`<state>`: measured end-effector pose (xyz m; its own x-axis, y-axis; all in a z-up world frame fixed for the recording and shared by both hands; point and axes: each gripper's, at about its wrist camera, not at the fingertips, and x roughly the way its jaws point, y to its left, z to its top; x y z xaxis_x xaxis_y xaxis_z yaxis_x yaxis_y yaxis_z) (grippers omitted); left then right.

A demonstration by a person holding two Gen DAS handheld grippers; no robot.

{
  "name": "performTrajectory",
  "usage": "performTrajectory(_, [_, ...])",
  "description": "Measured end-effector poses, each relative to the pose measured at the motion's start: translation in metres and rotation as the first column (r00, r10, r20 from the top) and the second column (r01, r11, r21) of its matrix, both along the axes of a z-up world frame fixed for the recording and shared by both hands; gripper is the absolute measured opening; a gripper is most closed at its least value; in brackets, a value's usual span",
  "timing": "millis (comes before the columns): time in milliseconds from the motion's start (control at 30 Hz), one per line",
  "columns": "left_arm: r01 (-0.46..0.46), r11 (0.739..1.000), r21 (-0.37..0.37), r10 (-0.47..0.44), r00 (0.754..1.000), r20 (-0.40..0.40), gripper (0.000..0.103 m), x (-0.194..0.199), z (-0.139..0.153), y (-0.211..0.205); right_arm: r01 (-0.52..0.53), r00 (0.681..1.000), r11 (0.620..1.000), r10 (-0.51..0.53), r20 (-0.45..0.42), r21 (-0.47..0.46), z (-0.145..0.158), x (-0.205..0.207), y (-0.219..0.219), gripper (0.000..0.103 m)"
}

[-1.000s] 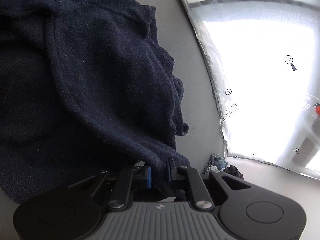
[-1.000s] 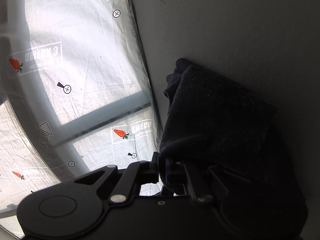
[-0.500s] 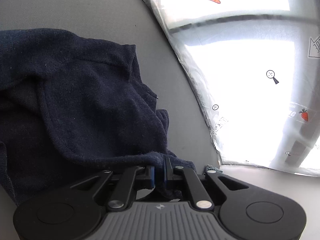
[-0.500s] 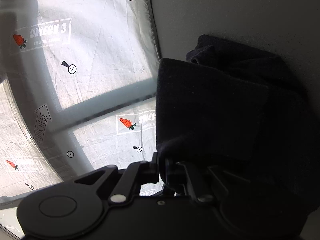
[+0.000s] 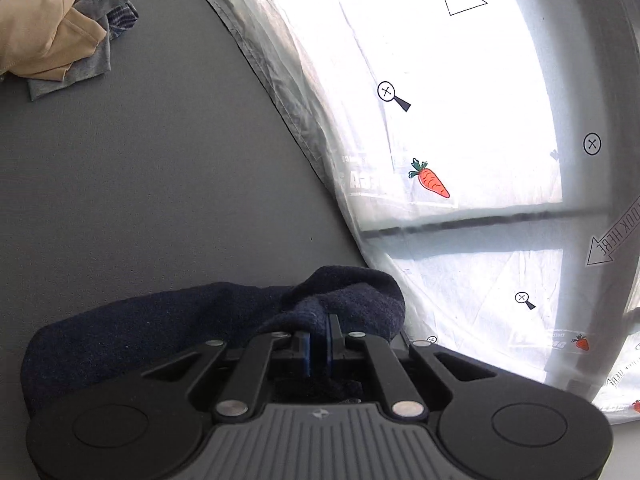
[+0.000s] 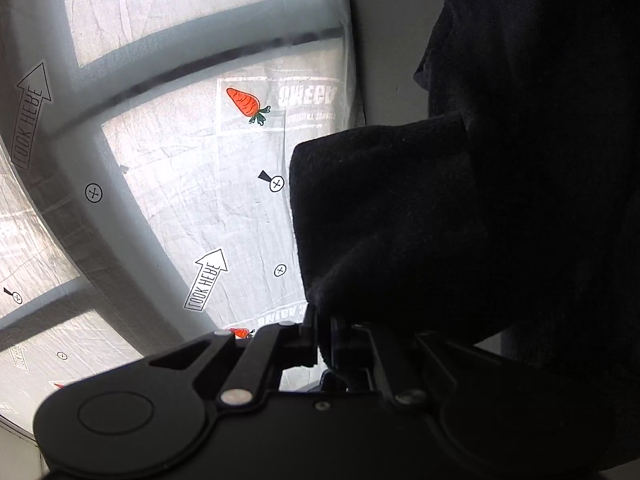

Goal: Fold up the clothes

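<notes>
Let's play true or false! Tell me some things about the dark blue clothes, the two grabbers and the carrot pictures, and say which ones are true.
1. The left gripper is pinching the navy garment. True.
2. The right gripper is open and holds nothing. False: it is shut on the same dark garment.
3. A pile of tan and grey clothes lies far off on the grey surface. True.
4. The plastic sheet has bananas printed on it. False: it shows orange carrots.
</notes>
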<state>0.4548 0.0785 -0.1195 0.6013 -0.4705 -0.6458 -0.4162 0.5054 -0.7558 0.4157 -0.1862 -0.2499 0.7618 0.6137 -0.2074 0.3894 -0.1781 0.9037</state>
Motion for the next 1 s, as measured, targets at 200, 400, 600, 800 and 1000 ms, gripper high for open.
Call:
performTrajectory(200, [-0.129, 0.99, 0.061, 0.131, 0.991, -0.038, 0.006, 0.005, -0.021, 0.094, -0.145, 0.988, 0.989, 0.146, -0.049, 0.026, -0.026, 0.051, 0.104, 0.006])
performTrajectory(400, [-0.173, 0.973, 0.15, 0.193, 0.973, -0.126, 0.006, 0.022, -0.061, 0.153, -0.26, 0.953, 0.965, 0.251, -0.169, -0.031, -0.053, 0.087, 0.176, 0.006])
performTrajectory(600, [-0.152, 0.969, 0.193, 0.19, 0.963, -0.193, 0.006, 0.036, -0.094, 0.169, -0.297, 0.924, 0.954, 0.274, -0.267, -0.048, -0.081, 0.102, 0.196, 0.006])
performTrajectory(800, [-0.135, 0.964, 0.227, 0.184, 0.96, -0.21, 0.006, 0.034, -0.103, 0.165, -0.319, 0.906, 0.947, 0.293, -0.304, -0.037, -0.093, 0.103, 0.184, 0.013])
performTrajectory(1000, [-0.134, 0.965, 0.223, 0.18, 0.963, -0.199, 0.009, 0.019, -0.092, 0.163, -0.317, 0.905, 0.948, 0.292, -0.31, -0.032, -0.089, 0.098, 0.165, 0.028])
